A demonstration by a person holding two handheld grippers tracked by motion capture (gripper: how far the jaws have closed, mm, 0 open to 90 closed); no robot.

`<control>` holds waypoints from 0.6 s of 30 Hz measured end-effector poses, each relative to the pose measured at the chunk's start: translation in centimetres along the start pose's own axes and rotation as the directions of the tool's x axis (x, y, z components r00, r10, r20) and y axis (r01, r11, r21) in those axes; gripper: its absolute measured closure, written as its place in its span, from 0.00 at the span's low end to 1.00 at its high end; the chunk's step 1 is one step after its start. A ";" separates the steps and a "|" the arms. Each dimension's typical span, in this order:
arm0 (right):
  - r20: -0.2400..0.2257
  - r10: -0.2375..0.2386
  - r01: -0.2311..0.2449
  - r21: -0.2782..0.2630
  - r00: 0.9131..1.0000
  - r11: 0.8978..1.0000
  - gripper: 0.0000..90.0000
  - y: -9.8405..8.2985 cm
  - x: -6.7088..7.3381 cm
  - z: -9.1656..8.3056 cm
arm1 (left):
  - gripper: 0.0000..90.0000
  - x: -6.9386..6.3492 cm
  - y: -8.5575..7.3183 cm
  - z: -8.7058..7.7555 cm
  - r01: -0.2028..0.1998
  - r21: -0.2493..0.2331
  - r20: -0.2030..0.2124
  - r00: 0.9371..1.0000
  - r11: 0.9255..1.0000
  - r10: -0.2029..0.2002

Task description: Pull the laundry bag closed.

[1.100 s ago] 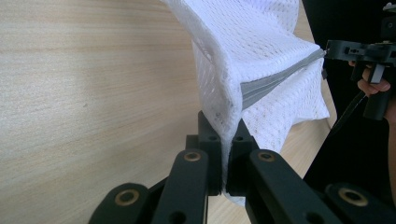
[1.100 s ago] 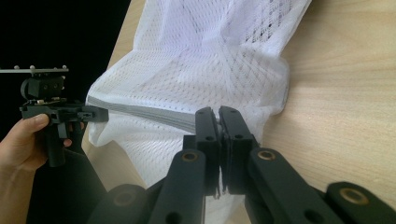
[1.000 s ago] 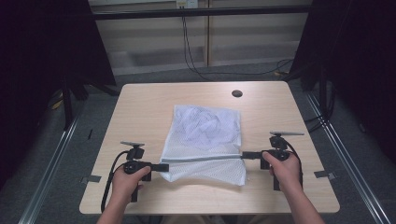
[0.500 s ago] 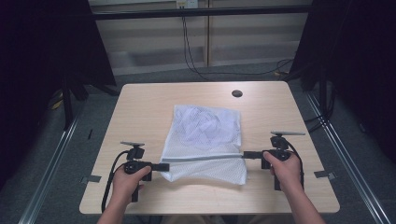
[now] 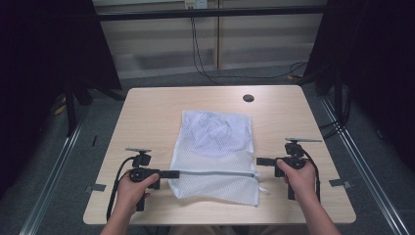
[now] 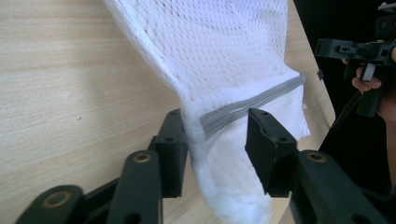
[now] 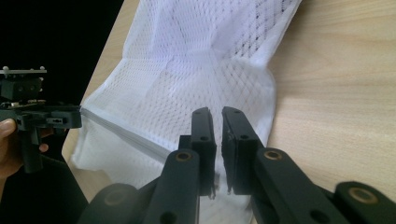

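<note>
From the high view, a white mesh laundry bag with a grey zip band (image 5: 215,154) lies flat on the near half of the pale wooden table (image 5: 147,112), its zip running straight across between the two tools. The left gripper (image 5: 171,173), held in the person's left hand (image 5: 132,188), points level at the bag's left edge; the right gripper (image 5: 260,161), in the right hand (image 5: 297,172), points level at the right end of the zip. Both forearms come up from the near edge, with cables looping back from each tool. A small dark round hole (image 5: 248,98) sits in the table's far part.

The left gripper view gives what the high view cannot: the jaws stand apart and have just been opening, with the bag's corner and the end of the grey zip band (image 6: 252,105) hanging between them. The mesh brushes one pad; the other is clear of it, so nothing is clamped. The other tool shows far off at the upper right.

In the right gripper view the jaws are almost together with a thin slit between them, the mesh (image 7: 196,70) around their tips; whether fabric is pinched I cannot tell.
</note>
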State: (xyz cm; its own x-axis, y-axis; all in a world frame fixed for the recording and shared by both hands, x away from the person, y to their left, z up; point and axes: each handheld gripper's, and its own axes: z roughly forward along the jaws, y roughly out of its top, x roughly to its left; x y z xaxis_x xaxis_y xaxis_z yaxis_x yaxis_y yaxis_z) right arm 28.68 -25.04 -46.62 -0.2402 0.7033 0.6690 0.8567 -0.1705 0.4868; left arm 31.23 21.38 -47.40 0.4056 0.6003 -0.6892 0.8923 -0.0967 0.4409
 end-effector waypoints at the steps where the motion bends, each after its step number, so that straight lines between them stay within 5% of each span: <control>1: -0.001 0.000 0.000 -0.005 1.000 1.000 0.90 0.0 0.0 0.0 | 0.61 0.1 0.0 -0.1 -0.010 -0.003 -0.005 1.000 1.000 0.010; 3: 0.003 -0.001 0.001 -0.008 1.000 1.000 0.87 0.0 0.0 0.1 | 0.56 0.0 0.1 -0.2 0.005 -0.013 0.007 1.000 1.000 -0.005; 6: 0.008 -0.011 0.011 -0.017 1.000 1.000 0.80 0.1 0.0 0.2 | 0.49 0.1 0.1 -0.5 -0.030 -0.013 -0.022 0.999 0.999 0.030; 7: 0.006 -0.015 0.015 -0.020 1.000 1.000 0.79 0.1 0.0 0.3 | 0.49 0.0 0.1 -0.4 -0.007 -0.024 -0.014 1.000 1.000 0.006; 18: 0.044 -0.071 0.073 -0.056 0.997 0.996 0.53 0.4 -0.3 0.3 | 0.29 0.2 0.5 -1.2 -0.077 -0.071 -0.075 0.995 0.994 0.072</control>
State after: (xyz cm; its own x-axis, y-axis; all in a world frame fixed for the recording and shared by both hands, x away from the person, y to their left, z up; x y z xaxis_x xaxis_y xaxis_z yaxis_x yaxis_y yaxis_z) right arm 29.21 -25.15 -46.79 -0.2799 0.7434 0.6074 0.8101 -0.1566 0.5650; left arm 31.55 22.39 -46.61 0.4524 0.6501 -0.6105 0.8420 -0.0858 0.5327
